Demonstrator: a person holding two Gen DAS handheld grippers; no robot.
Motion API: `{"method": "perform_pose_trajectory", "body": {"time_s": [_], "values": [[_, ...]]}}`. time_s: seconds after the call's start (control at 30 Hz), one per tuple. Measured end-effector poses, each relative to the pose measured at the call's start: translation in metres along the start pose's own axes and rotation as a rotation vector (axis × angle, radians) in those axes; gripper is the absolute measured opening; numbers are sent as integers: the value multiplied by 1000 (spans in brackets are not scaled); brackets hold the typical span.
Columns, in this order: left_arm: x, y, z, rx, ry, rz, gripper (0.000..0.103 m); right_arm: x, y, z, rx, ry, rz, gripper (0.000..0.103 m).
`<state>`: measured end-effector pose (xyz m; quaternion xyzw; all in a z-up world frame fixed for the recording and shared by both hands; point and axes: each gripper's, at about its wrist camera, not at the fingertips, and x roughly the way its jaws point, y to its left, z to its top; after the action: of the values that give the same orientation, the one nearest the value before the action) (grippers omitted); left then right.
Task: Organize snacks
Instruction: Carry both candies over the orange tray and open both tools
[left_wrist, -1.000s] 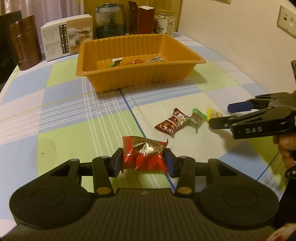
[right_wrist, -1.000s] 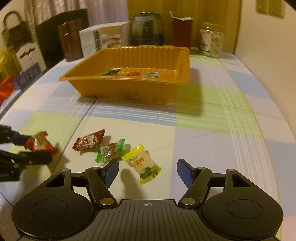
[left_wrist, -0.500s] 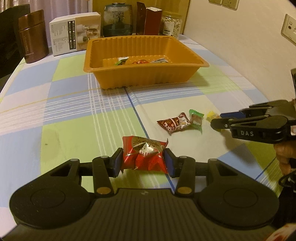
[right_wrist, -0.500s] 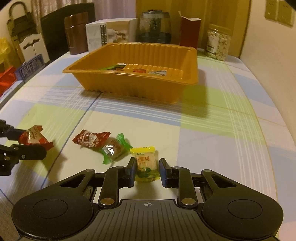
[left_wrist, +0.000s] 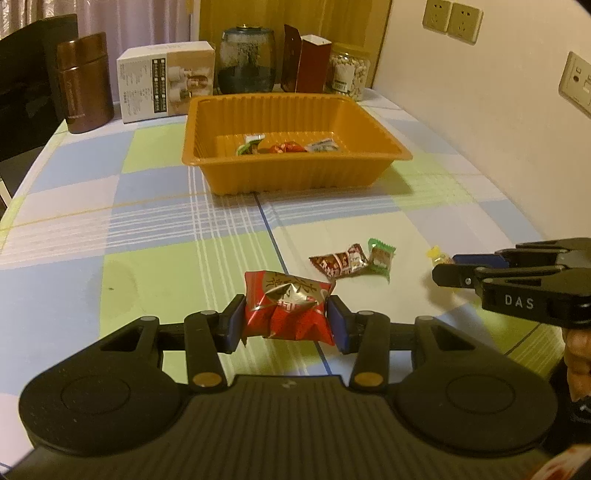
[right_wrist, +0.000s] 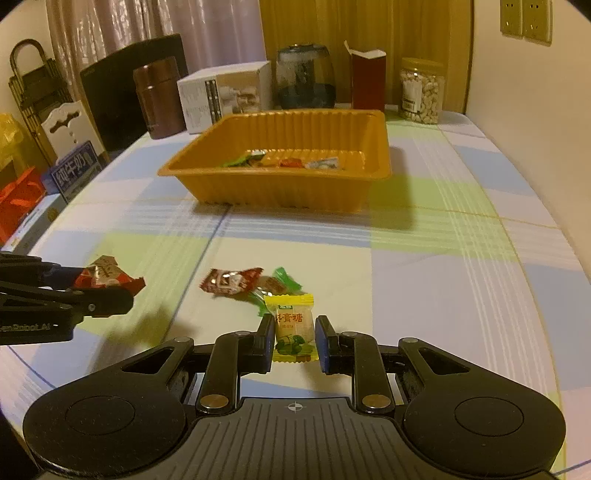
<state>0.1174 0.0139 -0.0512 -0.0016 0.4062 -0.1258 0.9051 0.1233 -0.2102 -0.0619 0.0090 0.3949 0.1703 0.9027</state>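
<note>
While both grippers hang above the checked tablecloth (left_wrist: 147, 229), left gripper (left_wrist: 286, 321) clamped on a red snack packet (left_wrist: 288, 312), right gripper (right_wrist: 294, 341) closed on a yellow candy (right_wrist: 293, 326), orange tray (right_wrist: 280, 184) beyond, well apart, some sweets inside.

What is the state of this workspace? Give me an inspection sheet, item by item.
Surface: checked tablecloth, flat.
Job's things: orange tray holds a few wrapped snacks; dark red candy and green candy lie loose in front of it.
Clutter: brown flask, white box, glass jar, red carton, nut jar behind the tray.
Grippers: left gripper shut on red snack packet; right gripper shut on yellow candy.
Cables: nothing seen.
Surroundings: wall sockets, curtain.
</note>
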Motion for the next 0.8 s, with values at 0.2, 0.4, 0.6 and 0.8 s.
{"method": "perform_pose_trajectory", "body": {"time_s": [0.2,0.4,0.6,0.8], "values": [[-12,1,9,-14,-25,10,43,-12,6,9,5,-22,12,24],[-16,2,21,-20,-33,17,43,-17,7,21,18,-38,23,24],[-13,4,39,-27,-49,7,43,-15,4,41,27,-58,32,24],[-5,5,65,-27,-69,-7,43,-10,-4,75,22,-96,30,24]]}}
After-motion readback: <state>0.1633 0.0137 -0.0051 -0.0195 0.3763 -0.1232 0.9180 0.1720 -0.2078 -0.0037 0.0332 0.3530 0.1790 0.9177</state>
